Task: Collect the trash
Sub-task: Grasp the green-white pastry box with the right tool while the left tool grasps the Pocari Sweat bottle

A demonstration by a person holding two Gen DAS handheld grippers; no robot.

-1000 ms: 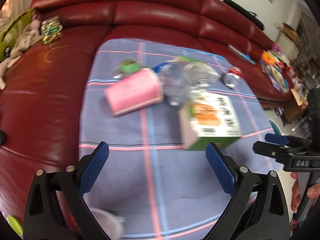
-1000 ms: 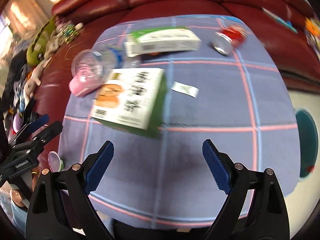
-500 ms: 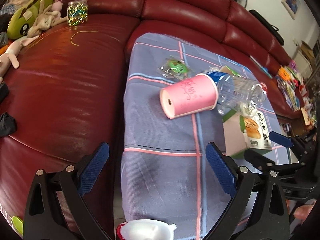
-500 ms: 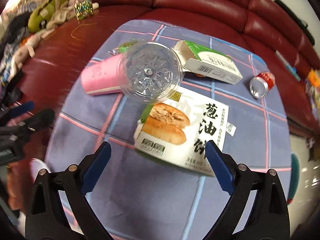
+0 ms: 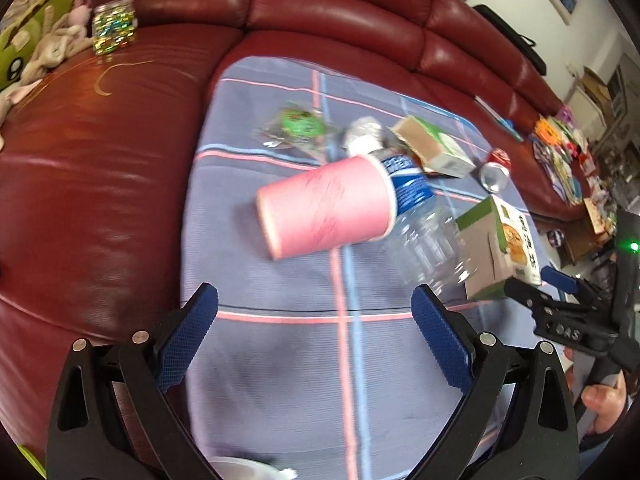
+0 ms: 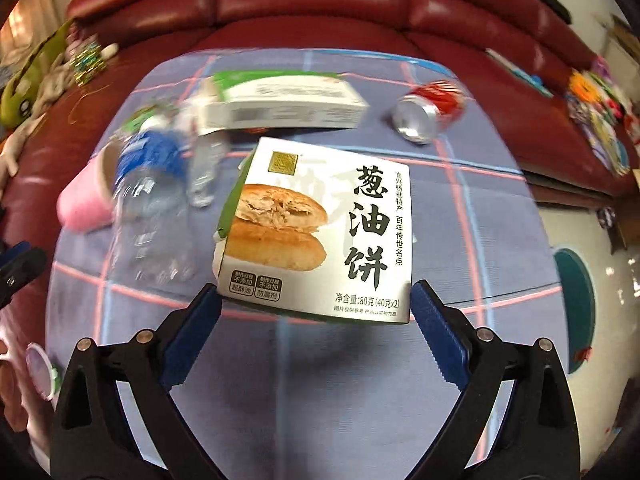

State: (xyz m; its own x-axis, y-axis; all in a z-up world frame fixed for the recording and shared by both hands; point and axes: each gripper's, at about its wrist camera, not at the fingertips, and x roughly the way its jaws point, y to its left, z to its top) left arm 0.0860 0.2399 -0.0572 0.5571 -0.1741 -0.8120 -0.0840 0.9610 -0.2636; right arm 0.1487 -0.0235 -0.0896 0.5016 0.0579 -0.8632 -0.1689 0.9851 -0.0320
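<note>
Several pieces of trash were seen lying on a blue plaid cloth (image 5: 280,360) spread over a red sofa (image 5: 100,200). A pastry box (image 6: 320,228), white-fronted with green sides, a photo of two flaky cakes and black Chinese lettering, was found just ahead of the right gripper (image 6: 314,312), its near edge level with the blue fingertips. The right gripper was held wide apart, its pads not seen pressing the box. A pink cup (image 5: 324,208) lay on its side, with a clear bottle (image 5: 424,232) bearing a blue label beside its rim. A second box (image 6: 284,100), green and white, lay behind them, a red can (image 6: 428,108) to its right, and a green wrapper (image 5: 300,124) farther back. The left gripper (image 5: 314,320) was also spread open, nothing between its fingers, the cup lying ahead of it.
</note>
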